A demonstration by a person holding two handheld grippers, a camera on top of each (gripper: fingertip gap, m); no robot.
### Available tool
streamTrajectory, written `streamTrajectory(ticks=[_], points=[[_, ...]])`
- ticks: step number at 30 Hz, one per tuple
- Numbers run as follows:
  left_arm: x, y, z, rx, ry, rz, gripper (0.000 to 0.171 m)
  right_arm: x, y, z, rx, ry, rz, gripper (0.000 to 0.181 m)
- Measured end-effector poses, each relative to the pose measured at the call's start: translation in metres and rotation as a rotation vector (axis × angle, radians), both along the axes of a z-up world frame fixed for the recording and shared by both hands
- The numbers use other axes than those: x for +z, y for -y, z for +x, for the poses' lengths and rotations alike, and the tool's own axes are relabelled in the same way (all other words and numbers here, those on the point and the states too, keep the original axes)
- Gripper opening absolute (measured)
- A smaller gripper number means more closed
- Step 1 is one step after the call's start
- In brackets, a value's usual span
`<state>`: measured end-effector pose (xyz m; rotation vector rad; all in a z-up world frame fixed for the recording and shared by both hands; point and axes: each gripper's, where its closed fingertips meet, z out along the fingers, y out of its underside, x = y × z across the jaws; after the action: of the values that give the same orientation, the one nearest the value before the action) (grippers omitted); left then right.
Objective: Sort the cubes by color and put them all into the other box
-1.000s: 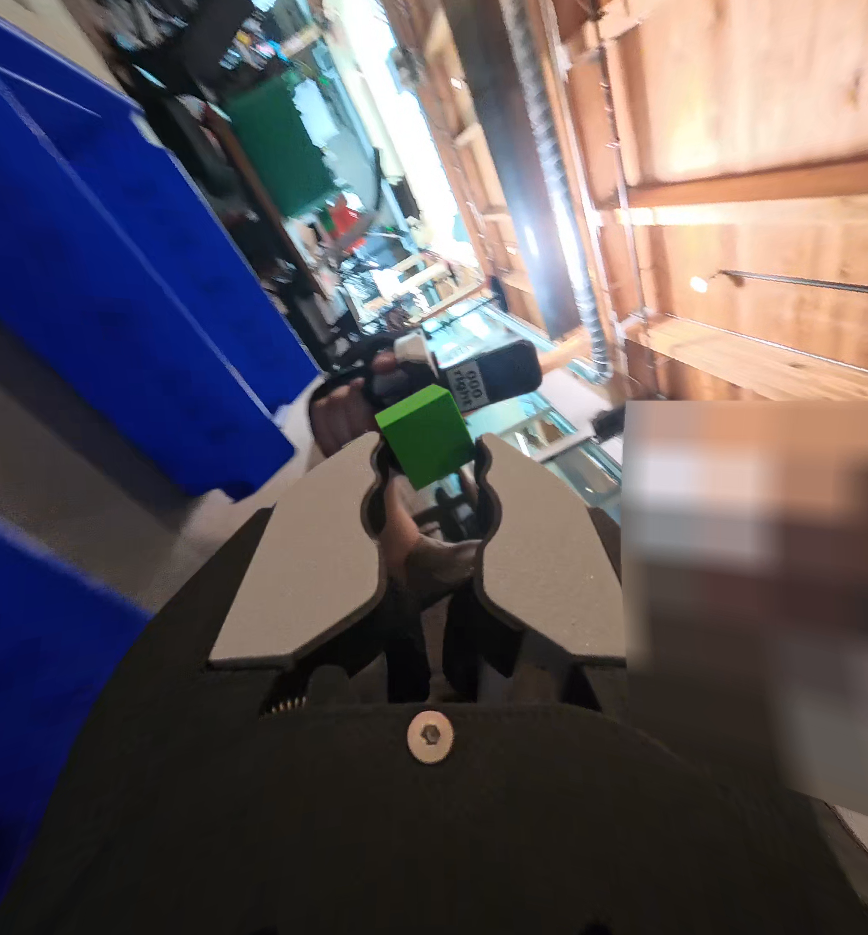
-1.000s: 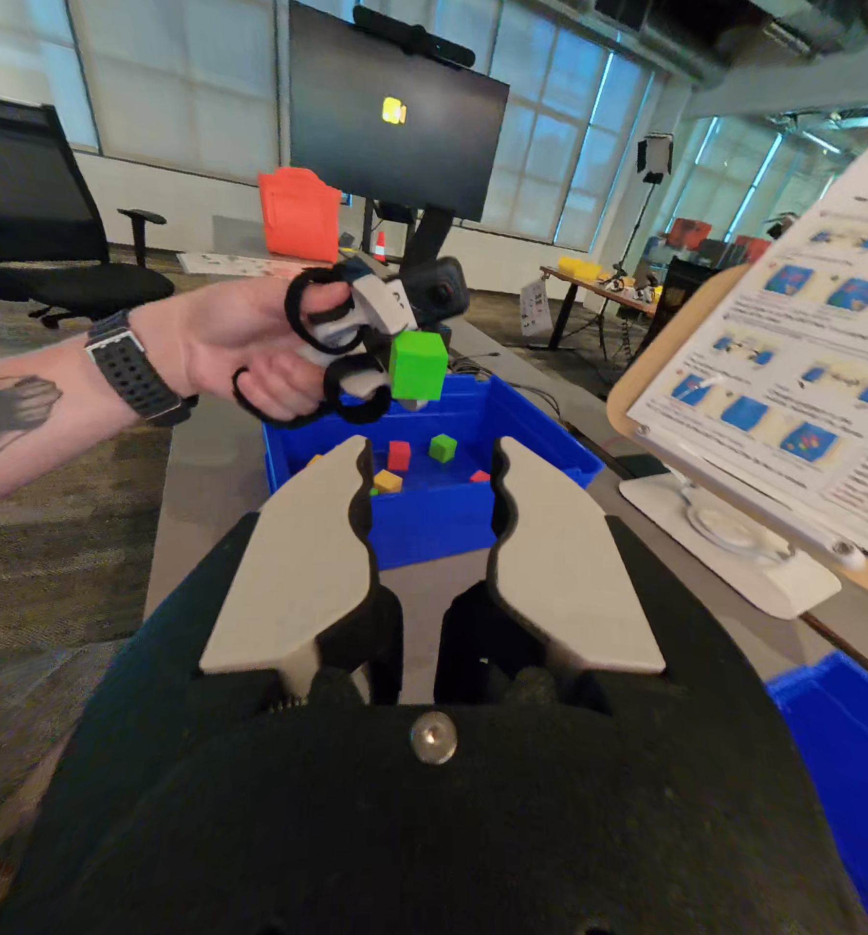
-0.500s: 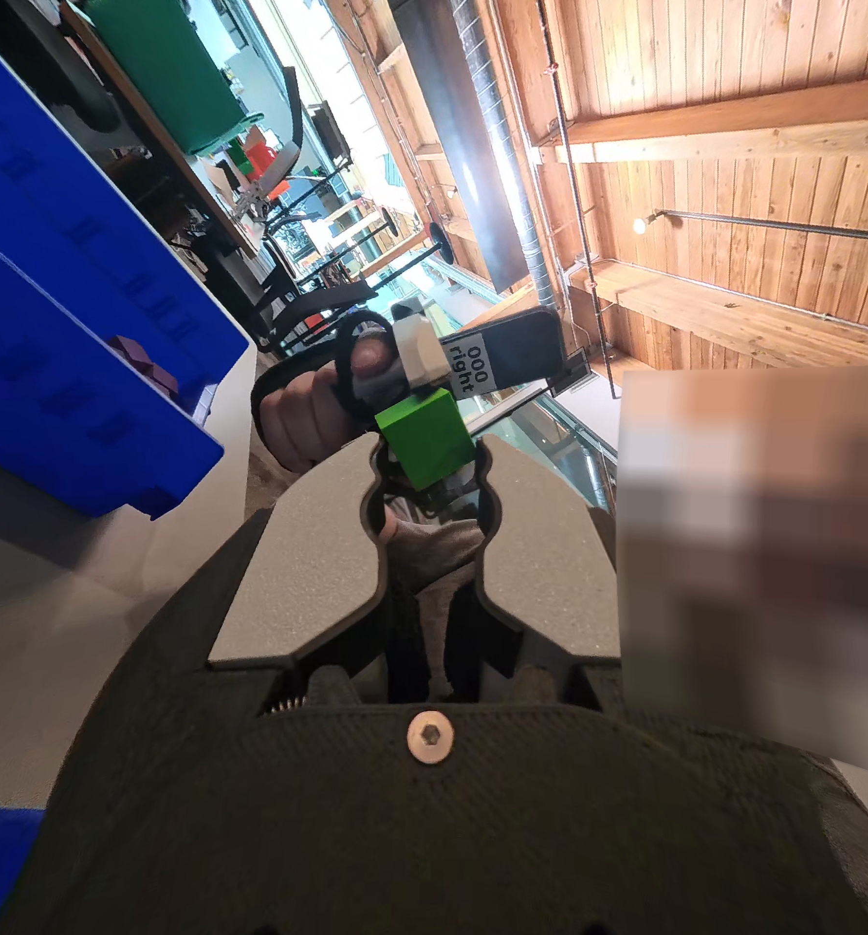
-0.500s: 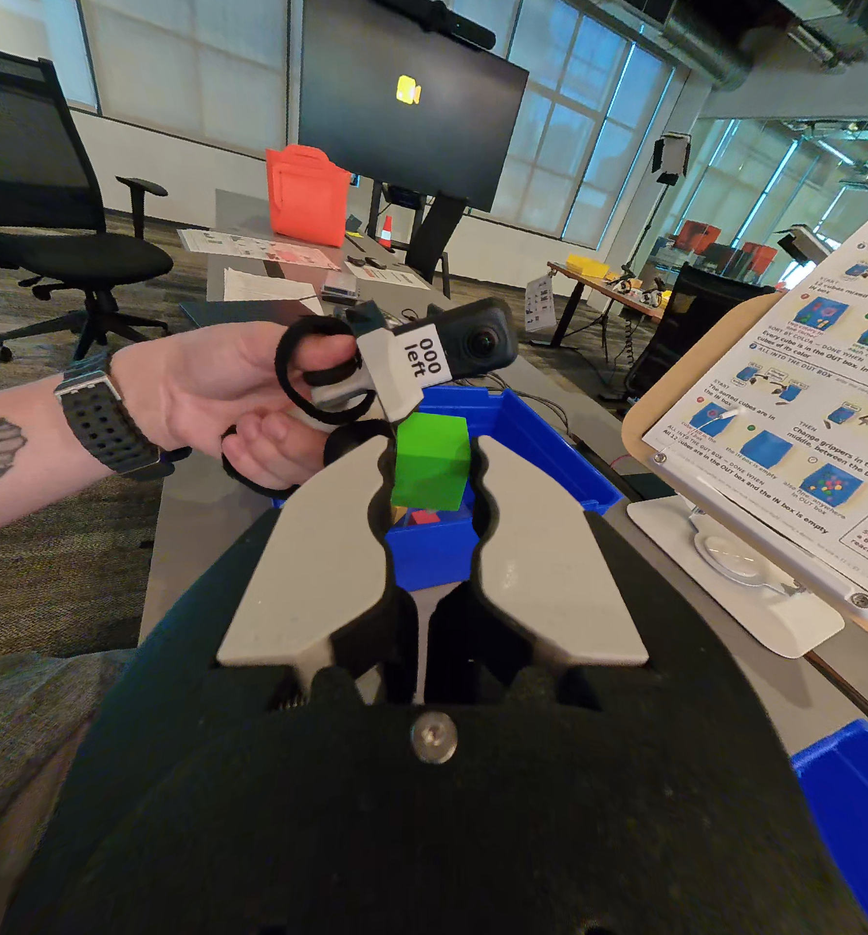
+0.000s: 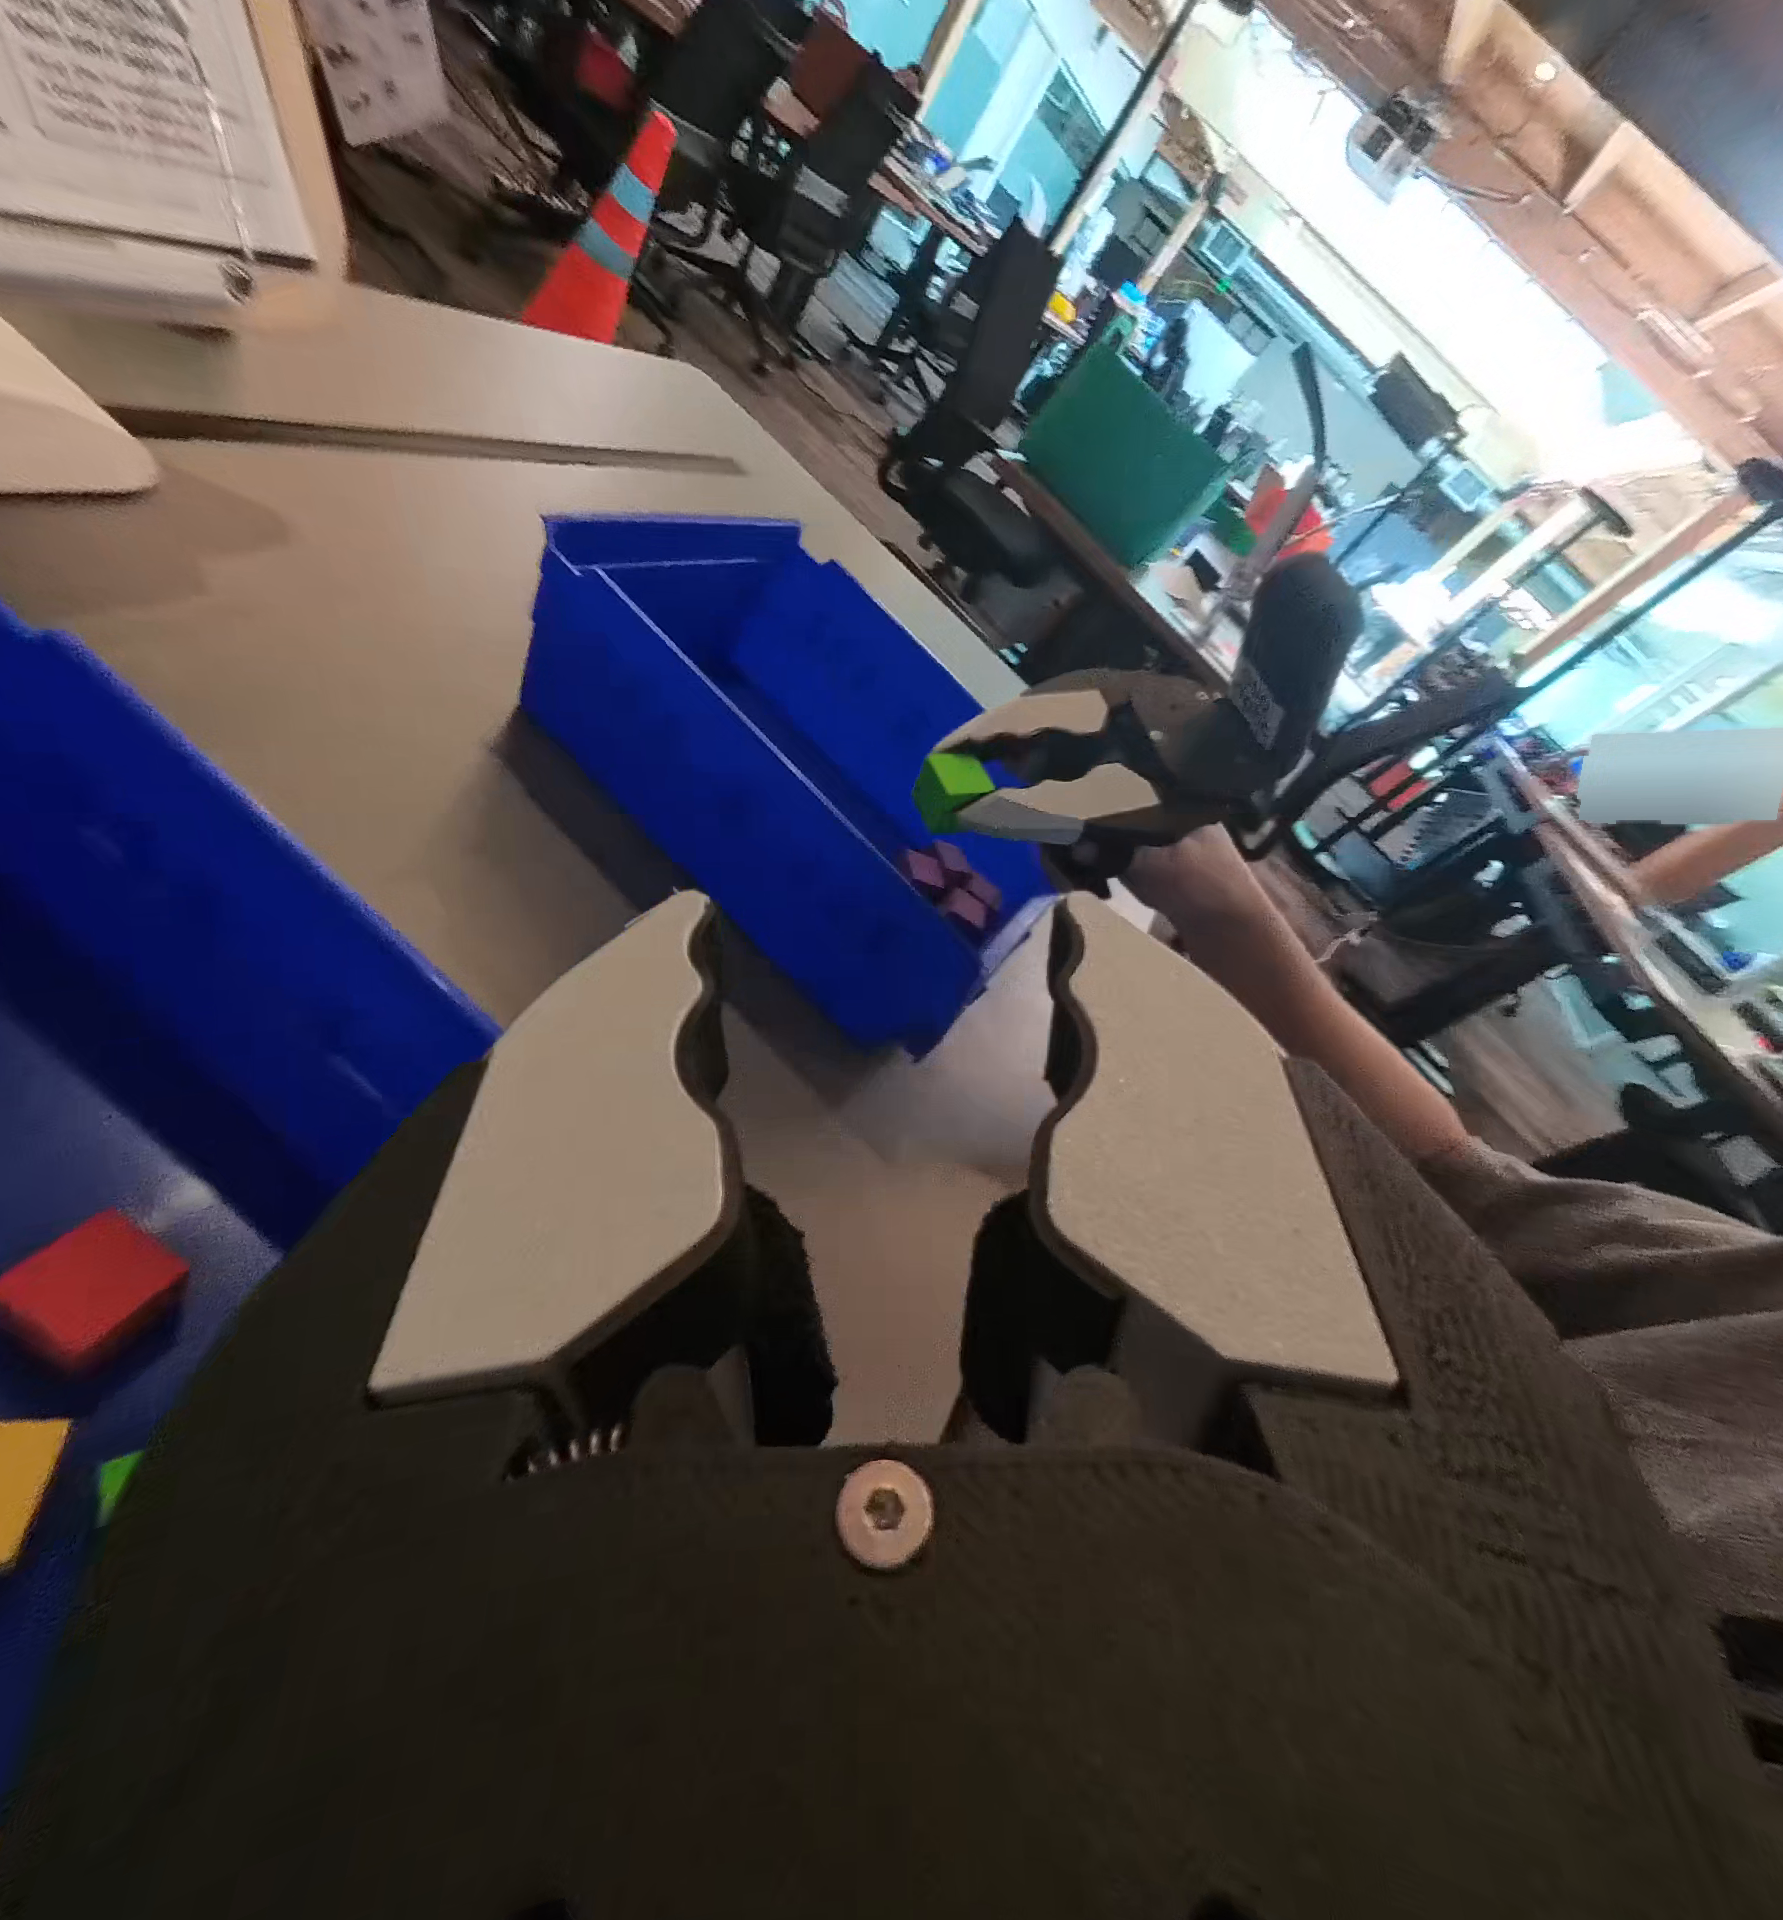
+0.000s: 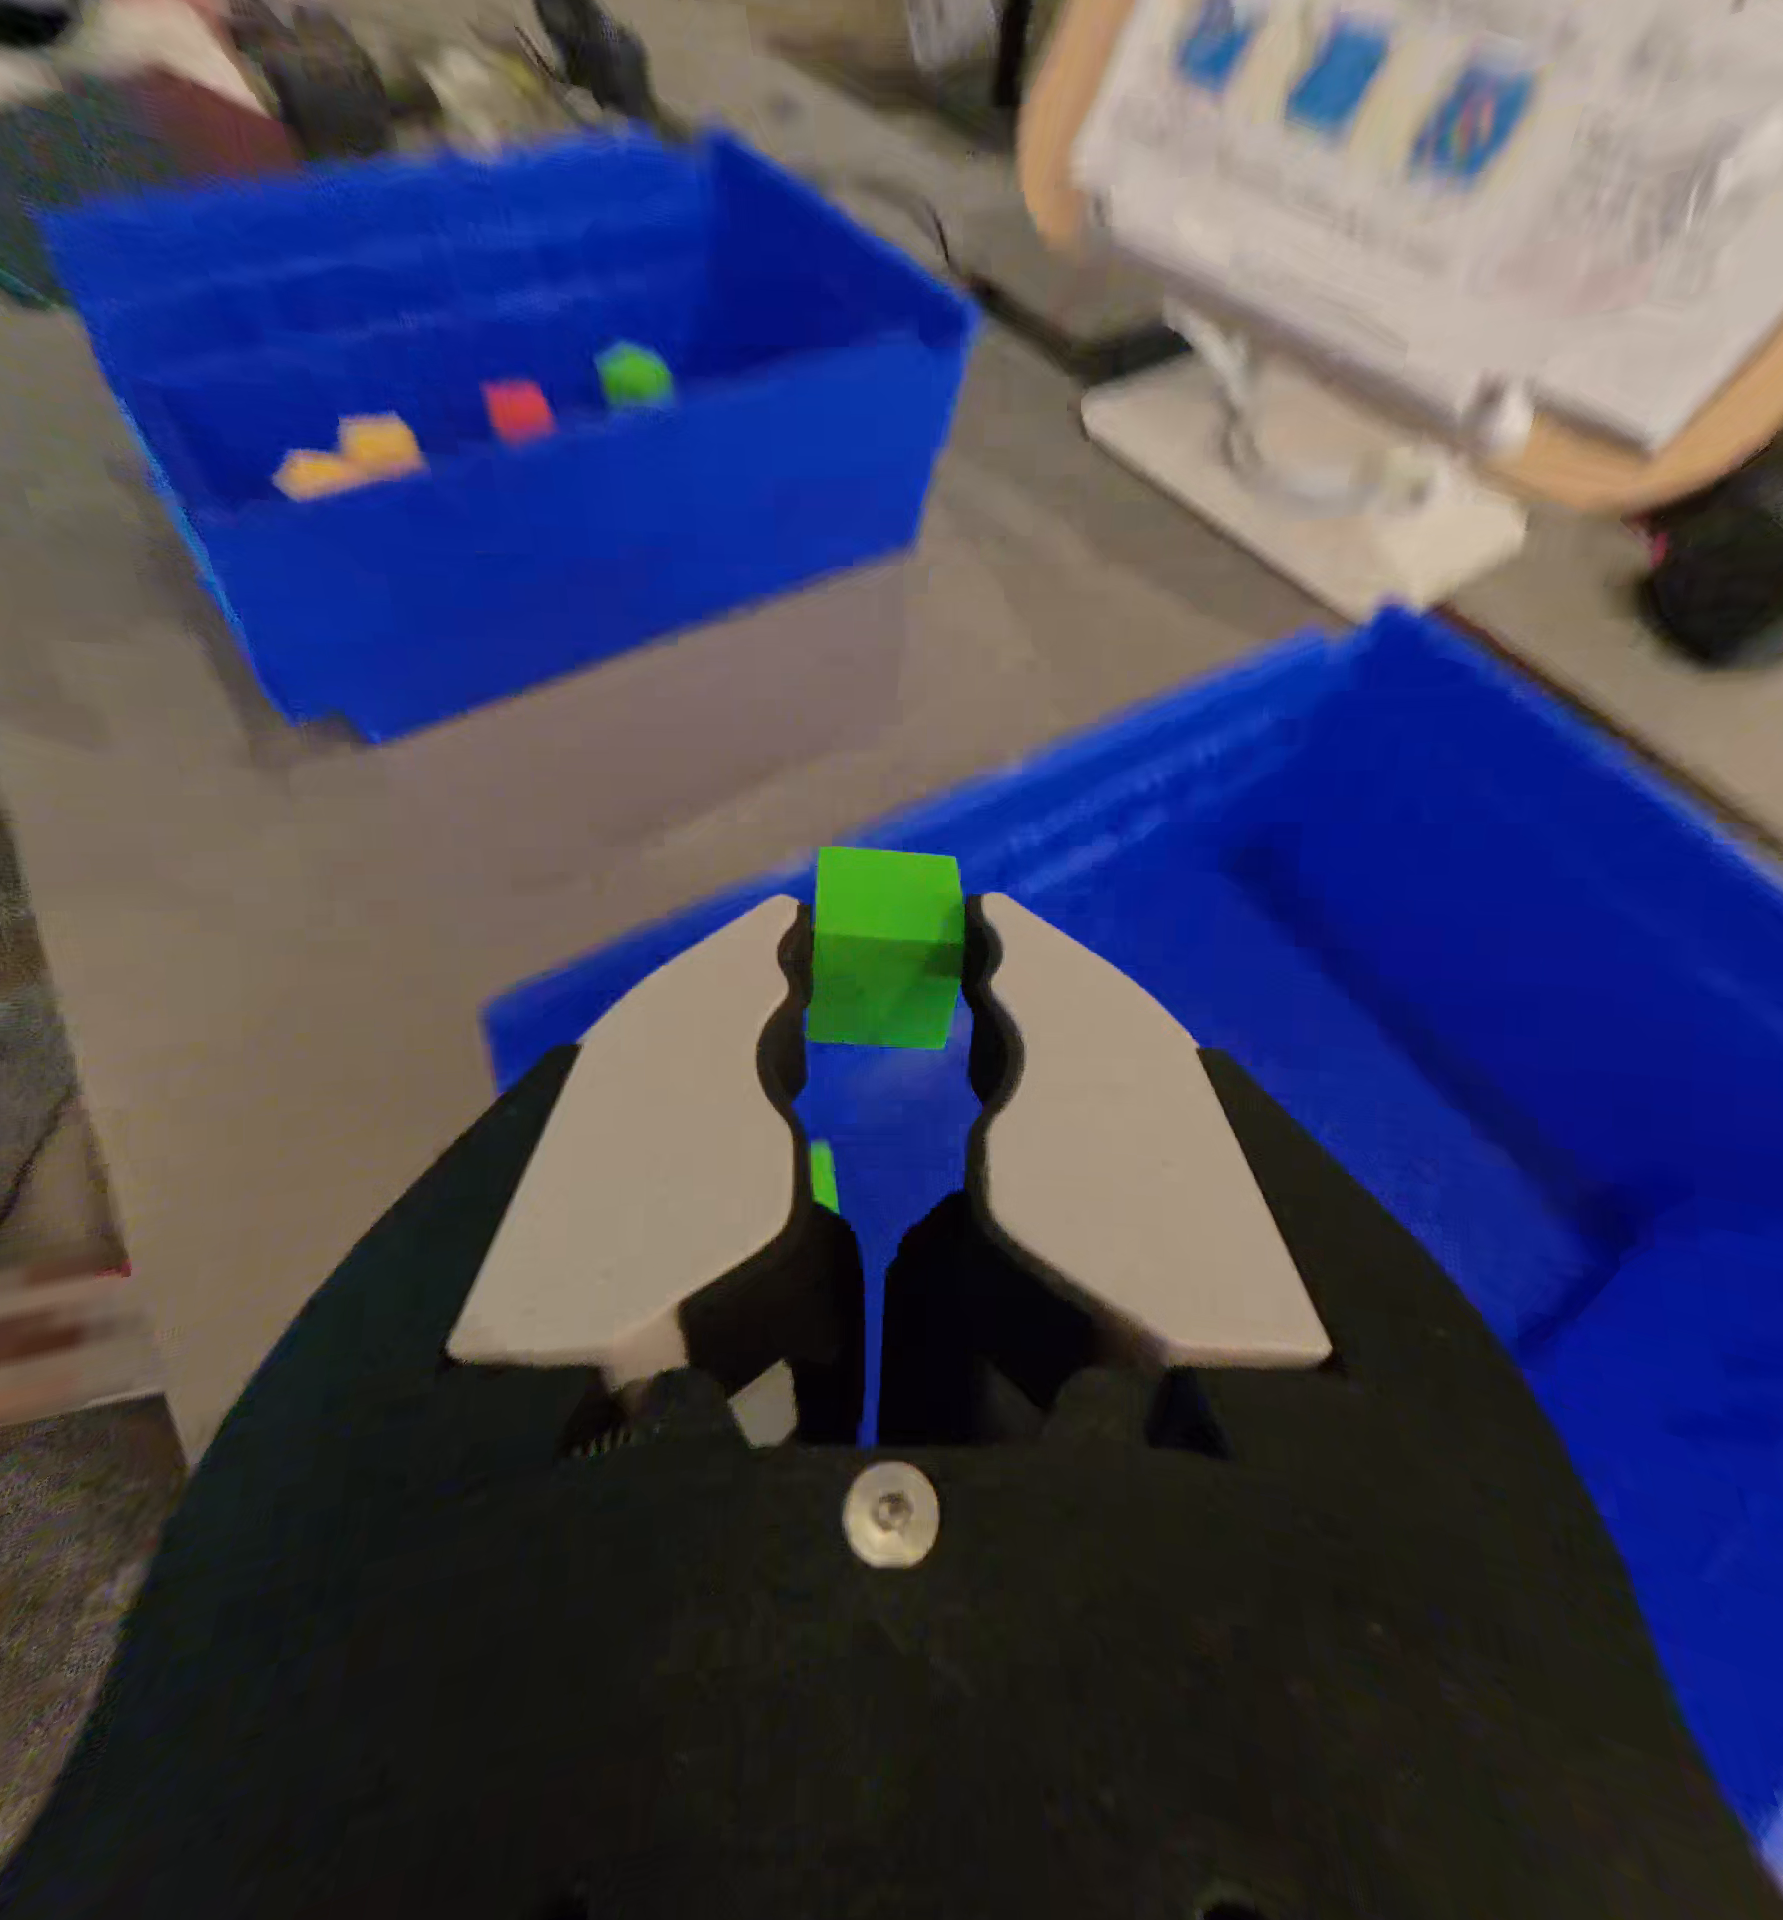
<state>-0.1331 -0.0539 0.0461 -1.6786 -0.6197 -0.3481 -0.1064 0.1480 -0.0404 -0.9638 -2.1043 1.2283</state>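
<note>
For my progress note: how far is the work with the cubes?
Done: purple cubes lie in one bin. In hand: the right gripper grips a green cube above it; the left gripper is open, empty. Left: yellow cubes, a red cube and another green cube in the other bin.

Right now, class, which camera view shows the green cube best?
The right wrist view: the green cube sits large and central, clamped by the right gripper. The left wrist view shows it small and distant, in that gripper's tips.

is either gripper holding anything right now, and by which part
The right gripper is shut on the small green cube, fingertips pinching two opposite side faces. The left gripper is open, holding nothing.
</note>
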Motion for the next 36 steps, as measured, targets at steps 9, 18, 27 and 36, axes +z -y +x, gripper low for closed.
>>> streamTrajectory(ticks=[9,18,27,36], points=[[-0.006,0.016,0.002,0.026,-0.018,-0.039,0.057,-0.085,-0.007,-0.012,0.127,0.251,0.155,0.028],[-0.002,0.025,-0.005,0.038,-0.019,-0.048,0.056,-0.105,-0.006,-0.008,0.17,0.497,0.203,0.028],[-0.006,0.027,-0.005,0.028,-0.012,-0.072,0.055,-0.112,-0.015,-0.003,0.211,0.573,0.462,0.028],[-0.003,0.033,-0.005,0.033,-0.014,-0.073,0.055,-0.107,-0.008,0.0,0.265,0.628,0.508,0.035]])
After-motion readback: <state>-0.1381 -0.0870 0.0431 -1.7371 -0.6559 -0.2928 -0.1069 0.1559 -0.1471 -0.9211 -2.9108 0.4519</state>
